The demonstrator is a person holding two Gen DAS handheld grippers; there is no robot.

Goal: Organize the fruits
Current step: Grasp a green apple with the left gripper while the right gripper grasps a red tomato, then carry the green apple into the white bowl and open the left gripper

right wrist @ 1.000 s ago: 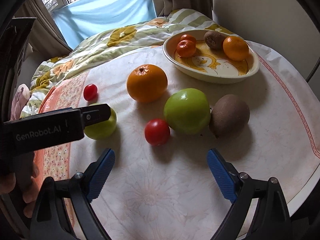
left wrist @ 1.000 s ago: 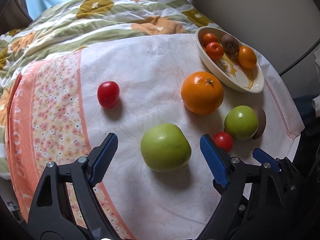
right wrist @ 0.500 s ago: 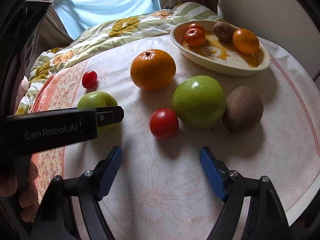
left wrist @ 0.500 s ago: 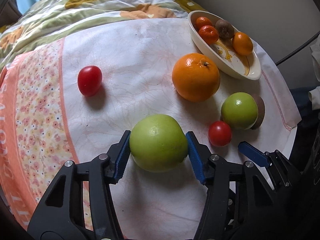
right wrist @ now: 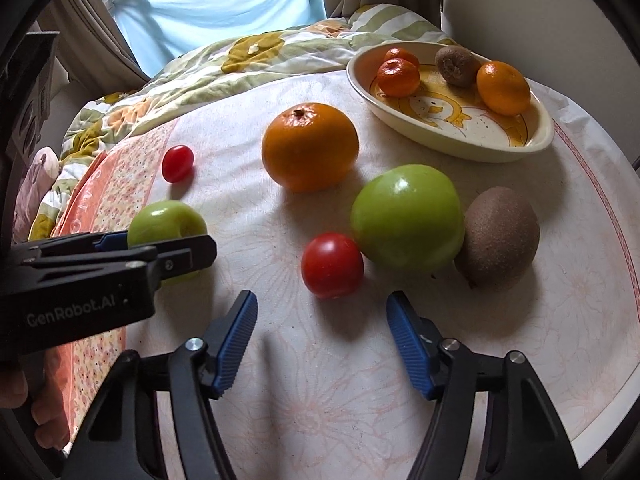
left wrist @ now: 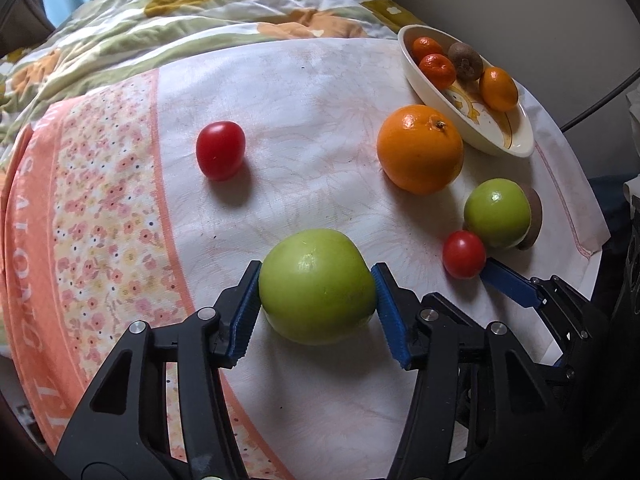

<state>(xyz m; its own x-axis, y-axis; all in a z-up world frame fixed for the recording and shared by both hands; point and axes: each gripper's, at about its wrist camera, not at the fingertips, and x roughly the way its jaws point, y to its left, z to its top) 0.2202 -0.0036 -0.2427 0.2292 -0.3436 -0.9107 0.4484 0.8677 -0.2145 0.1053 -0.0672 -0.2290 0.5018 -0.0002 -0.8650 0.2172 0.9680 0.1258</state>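
My left gripper (left wrist: 316, 300) is shut on a green apple (left wrist: 316, 284) that rests on the white tablecloth; the same apple (right wrist: 166, 222) shows in the right wrist view behind the left gripper's body. My right gripper (right wrist: 322, 332) is open, just short of a red tomato (right wrist: 332, 265). Beside that tomato lie a second green apple (right wrist: 406, 218) and a kiwi (right wrist: 498, 236). A large orange (right wrist: 310, 146) sits farther back. Another tomato (left wrist: 220, 150) lies at the left. A cream oval dish (right wrist: 452, 142) holds small oranges and a kiwi.
The table's cloth has an orange floral border (left wrist: 100, 216) on the left. A flowered quilt (left wrist: 180, 20) lies beyond the table. The table edge (right wrist: 600, 412) runs close on the right. A wall stands behind the dish.
My left gripper moved forward around the green apple and closed on it. My right gripper came closer to the red tomato and narrowed somewhat, still open.
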